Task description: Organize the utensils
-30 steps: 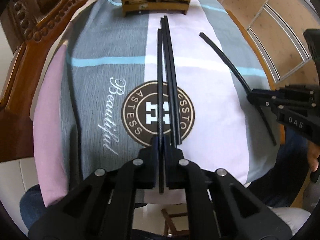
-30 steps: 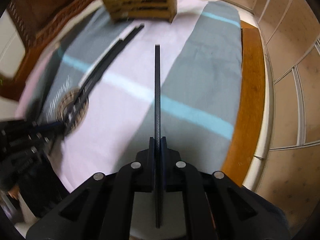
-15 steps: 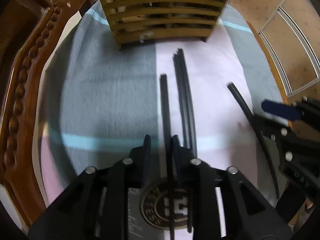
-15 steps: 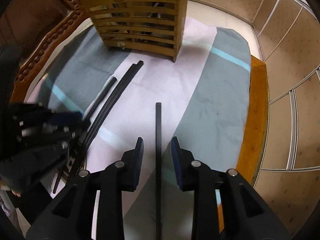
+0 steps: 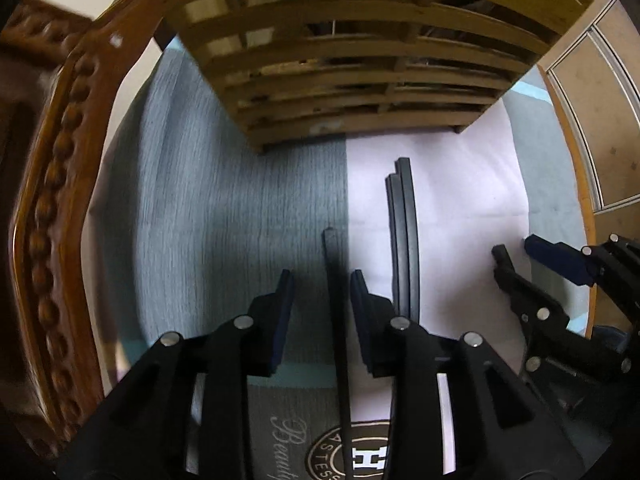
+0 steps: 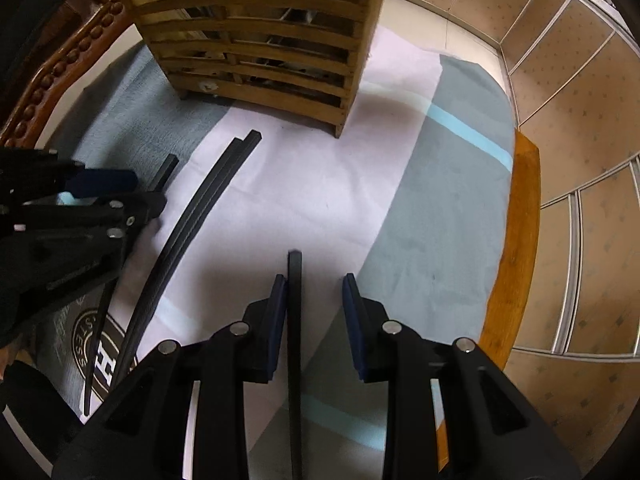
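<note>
Slatted wooden holder (image 5: 360,68) on printed cloth (image 6: 320,200). Left gripper (image 5: 322,280) jaws opening around a loose black chopstick (image 5: 334,280); right gripper (image 6: 314,286) jaws apart, straddling another square-section stick (image 6: 295,300).

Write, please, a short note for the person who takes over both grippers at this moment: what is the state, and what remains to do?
Left gripper: fingers opening; one black chopstick lies between them on the cloth, not gripped.
Right gripper: open; a second chopstick lies between its fingers, not clamped.
A pair of chopsticks lies side by side between the two grippers, in front of the wooden holder.
Done: all four lie roughly pointing at the holder.
Left: probably to pick them up and put them into the holder.
</note>
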